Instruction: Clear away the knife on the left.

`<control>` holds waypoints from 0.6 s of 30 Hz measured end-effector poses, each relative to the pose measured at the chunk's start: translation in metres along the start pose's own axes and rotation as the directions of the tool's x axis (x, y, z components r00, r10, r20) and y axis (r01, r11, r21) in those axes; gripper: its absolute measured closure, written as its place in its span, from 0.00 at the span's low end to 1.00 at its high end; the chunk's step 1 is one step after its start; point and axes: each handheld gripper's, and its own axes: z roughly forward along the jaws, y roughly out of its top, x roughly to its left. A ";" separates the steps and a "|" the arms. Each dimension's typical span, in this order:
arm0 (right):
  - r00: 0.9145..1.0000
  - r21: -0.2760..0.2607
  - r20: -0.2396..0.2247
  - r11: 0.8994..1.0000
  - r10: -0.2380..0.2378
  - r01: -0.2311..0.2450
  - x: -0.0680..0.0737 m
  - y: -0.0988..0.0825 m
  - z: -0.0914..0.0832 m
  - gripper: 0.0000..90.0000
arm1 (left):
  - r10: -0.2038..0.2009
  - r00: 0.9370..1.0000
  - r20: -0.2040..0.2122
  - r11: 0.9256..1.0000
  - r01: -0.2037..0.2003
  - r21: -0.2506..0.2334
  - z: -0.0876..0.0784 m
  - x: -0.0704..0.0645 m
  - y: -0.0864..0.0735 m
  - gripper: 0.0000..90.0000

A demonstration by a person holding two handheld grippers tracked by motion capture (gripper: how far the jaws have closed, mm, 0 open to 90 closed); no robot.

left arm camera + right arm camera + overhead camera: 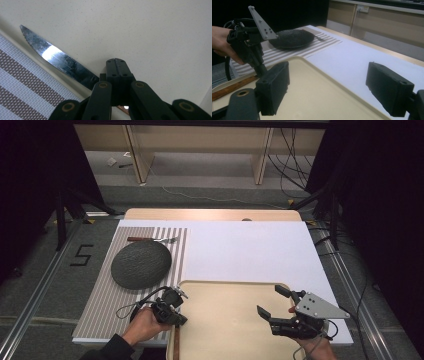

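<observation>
A knife (60, 60) with a wooden handle (176, 347) lies along the left edge of the beige tray (225, 320). My left gripper (181, 321) points down at it, jaws shut with the tips (117, 62) pressed together above the point where blade meets handle. Nothing shows between the tips, and I cannot tell whether they touch the knife. In the right gripper view the left gripper (262, 71) stands over the handle (234, 87). My right gripper (273, 301) hovers over the tray's right side, jaws wide open (329, 75) and empty.
A striped placemat (100, 305) lies left of the tray with a dark grey plate (141, 263) on it. A fork (152, 239) lies behind the plate. White table cover (250, 250) stretches beyond the tray. Floor rails run along both sides of the table.
</observation>
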 end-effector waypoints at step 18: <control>1.000 0.000 -0.001 1.000 -0.004 0.004 0.000 0.000 0.000 0.22 | 0.005 0.998 0.065 0.967 0.012 -0.255 -0.019 -0.003 -0.001 0.45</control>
